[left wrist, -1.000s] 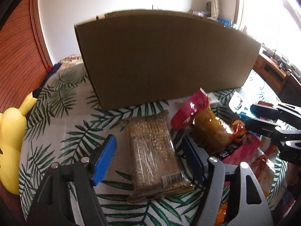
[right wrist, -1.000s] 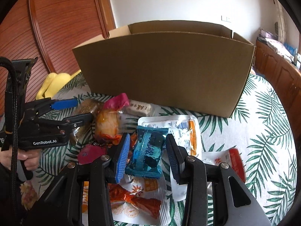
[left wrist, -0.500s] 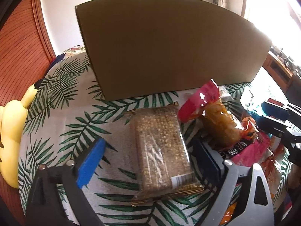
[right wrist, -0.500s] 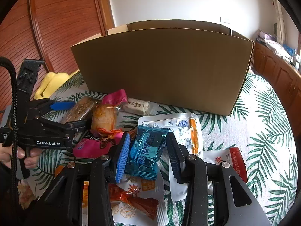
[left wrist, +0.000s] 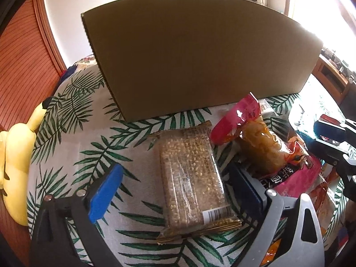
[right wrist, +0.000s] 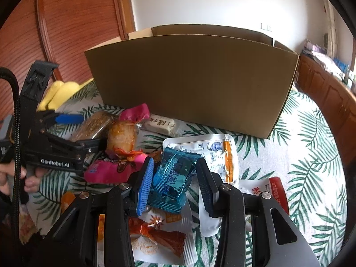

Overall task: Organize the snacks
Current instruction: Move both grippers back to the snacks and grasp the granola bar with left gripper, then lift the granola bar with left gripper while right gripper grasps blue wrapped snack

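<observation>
Nearby, crinkly blue foil packet, flat-walled cardboard box.

Two close wrist views angled down, left and right, both facing cardboard box.

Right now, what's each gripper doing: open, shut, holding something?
Left gripper: open, jaws just widened, astride the sesame bar without pressing it.
Right gripper: shut on the blue snack packet.
</observation>
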`<act>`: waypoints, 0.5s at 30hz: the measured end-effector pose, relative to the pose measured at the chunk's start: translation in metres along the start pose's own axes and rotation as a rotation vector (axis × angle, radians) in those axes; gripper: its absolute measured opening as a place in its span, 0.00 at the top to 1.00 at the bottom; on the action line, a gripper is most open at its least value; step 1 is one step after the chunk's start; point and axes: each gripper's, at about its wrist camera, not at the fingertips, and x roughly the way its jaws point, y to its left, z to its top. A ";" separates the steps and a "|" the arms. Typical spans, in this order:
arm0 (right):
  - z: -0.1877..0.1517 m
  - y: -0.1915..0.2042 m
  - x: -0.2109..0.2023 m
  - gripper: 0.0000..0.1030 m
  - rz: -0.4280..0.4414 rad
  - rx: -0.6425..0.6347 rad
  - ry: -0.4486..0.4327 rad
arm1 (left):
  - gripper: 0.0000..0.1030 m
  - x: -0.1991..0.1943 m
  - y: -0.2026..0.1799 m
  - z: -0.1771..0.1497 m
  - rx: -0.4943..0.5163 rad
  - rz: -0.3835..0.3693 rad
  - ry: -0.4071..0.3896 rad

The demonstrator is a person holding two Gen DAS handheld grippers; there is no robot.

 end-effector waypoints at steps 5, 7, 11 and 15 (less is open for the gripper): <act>-0.001 -0.006 -0.003 0.62 0.021 0.015 0.017 | 0.31 -0.006 0.000 -0.002 -0.020 -0.017 -0.023; -0.001 -0.009 -0.004 0.62 0.026 0.018 0.023 | 0.43 -0.009 0.001 -0.003 -0.026 -0.035 -0.033; -0.005 -0.013 -0.004 0.61 0.045 0.029 0.038 | 0.55 -0.015 0.000 -0.008 -0.020 -0.041 -0.050; -0.006 -0.014 -0.002 0.61 0.048 0.033 0.058 | 0.57 -0.023 -0.001 -0.013 -0.031 -0.063 -0.066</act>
